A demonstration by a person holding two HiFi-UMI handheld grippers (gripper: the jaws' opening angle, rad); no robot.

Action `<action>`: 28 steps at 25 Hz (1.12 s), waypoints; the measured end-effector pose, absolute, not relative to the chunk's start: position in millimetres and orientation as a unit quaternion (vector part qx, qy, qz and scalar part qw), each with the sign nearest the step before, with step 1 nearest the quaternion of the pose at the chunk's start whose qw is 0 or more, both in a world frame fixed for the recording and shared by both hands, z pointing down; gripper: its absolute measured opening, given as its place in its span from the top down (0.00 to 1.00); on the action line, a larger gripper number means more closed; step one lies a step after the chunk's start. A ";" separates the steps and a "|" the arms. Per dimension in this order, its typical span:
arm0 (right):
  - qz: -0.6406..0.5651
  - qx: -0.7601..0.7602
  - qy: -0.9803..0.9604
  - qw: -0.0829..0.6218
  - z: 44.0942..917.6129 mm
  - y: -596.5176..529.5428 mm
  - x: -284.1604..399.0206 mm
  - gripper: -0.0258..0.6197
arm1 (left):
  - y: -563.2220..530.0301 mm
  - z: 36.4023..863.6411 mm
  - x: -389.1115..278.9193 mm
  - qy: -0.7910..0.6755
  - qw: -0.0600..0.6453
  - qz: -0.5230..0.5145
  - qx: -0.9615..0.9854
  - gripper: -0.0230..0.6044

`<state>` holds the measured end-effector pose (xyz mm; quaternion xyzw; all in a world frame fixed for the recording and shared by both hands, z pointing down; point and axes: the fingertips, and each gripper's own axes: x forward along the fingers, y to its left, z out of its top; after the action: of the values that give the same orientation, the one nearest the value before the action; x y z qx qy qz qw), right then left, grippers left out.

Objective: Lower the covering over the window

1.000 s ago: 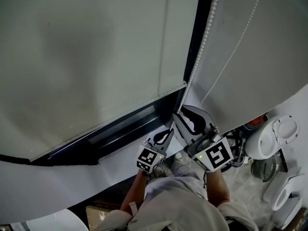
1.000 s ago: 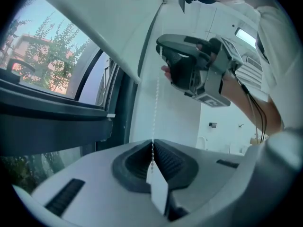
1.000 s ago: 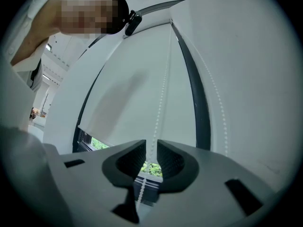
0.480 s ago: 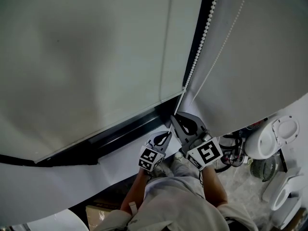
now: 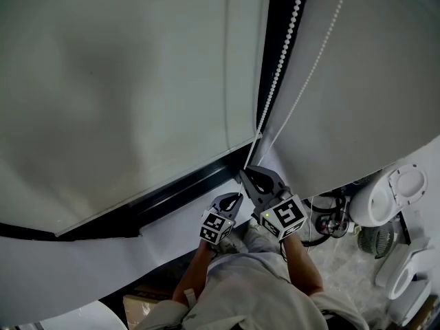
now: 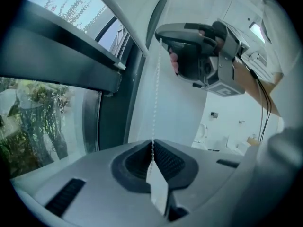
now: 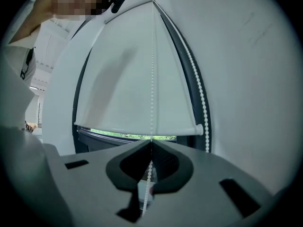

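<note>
Fingers of your left gripper (image 6: pixel 152 150) and right gripper (image 7: pixel 150 148) are both clamped on the chain (image 7: pixel 152 79), right at 1 o'clock of left, apparently for hand-over-hand lowering of the blind (image 7: pixel 128 79).

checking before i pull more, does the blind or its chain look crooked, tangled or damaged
Nothing stands out: the white roller blind hangs flat, bottom bar level, and the white bead chain runs straight into the left gripper and right gripper.
</note>
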<state>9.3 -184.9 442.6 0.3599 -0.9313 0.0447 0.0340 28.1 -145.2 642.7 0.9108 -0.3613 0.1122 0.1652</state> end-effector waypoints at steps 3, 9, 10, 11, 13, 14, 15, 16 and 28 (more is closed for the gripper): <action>0.054 0.360 -0.931 0.037 447.9 -186.3 6.4 0.97 | -143.1 647.0 24.1 -0.360 0.174 0.120 0.909 0.93; 0.073 0.368 -0.926 0.048 484.9 -180.9 9.3 0.97 | -128.4 679.2 27.0 -0.351 0.189 0.142 0.906 0.93; 0.076 0.370 -0.925 0.049 490.0 -178.8 9.3 0.97 | -124.4 683.7 26.9 -0.349 0.190 0.144 0.906 0.93; 0.077 0.372 -0.924 0.049 492.5 -177.7 9.5 0.97 | -121.8 685.9 26.8 -0.348 0.191 0.145 0.906 0.93; 0.073 0.373 -0.923 0.050 492.3 -177.3 10.4 0.97 | -120.6 686.3 26.9 -0.350 0.192 0.143 0.906 0.93; 0.068 0.373 -0.924 0.052 491.0 -177.0 11.0 0.96 | -121.1 685.5 27.3 -0.352 0.191 0.141 0.905 0.93; 0.062 0.374 -0.924 0.053 489.4 -176.2 11.4 0.96 | -121.6 684.4 27.4 -0.353 0.190 0.139 0.905 0.93; 0.054 0.375 -0.924 0.055 488.0 -175.1 11.4 0.96 | -121.6 683.0 26.7 -0.355 0.189 0.137 0.905 0.93; -0.014 0.411 -0.908 0.080 480.1 -164.0 23.3 0.84 | -117.7 662.3 11.3 -0.383 0.165 0.114 0.902 0.89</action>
<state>23.3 -164.0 480.1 0.4111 -0.9080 -0.0142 0.0795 11.3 -117.7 662.3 0.9017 -0.3828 0.1143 0.1655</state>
